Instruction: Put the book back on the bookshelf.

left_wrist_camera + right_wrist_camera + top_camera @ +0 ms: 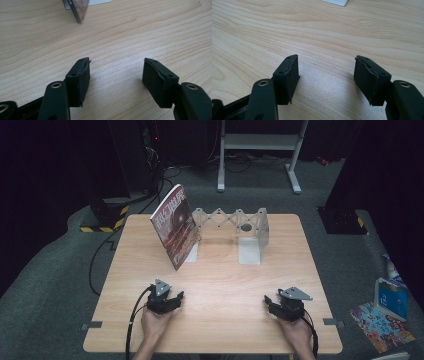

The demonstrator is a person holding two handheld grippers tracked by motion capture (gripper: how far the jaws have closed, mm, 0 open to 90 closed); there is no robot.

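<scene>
Red-covered book point(174, 225) standing tilted on the wooden surface point(220, 285), leaning back against the left end of the grey expanding book rack point(235, 222), lower corner resting on the wood in front of the rack's left base plate. Seen again at the top of the left gripper view, that lower corner point(79, 11) touching the wood, pale base plate just behind it. Rack otherwise carrying nothing, its lattice stretched across the far middle of the surface. Left gripper point(172, 297) held low near the front edge, well short of the book and a little to its left, pointing toward the rack — jaws spread apart, bare wood between the pads point(80, 78), nothing gripped. Right gripper point(270, 302) also near the front edge, well apart from the book and off to its right, in front of the rack's right base plate — jaws likewise parted, only wood grain between the pads point(289, 80). Both grippers just above or resting on the surface; contact hard to tell.
</scene>
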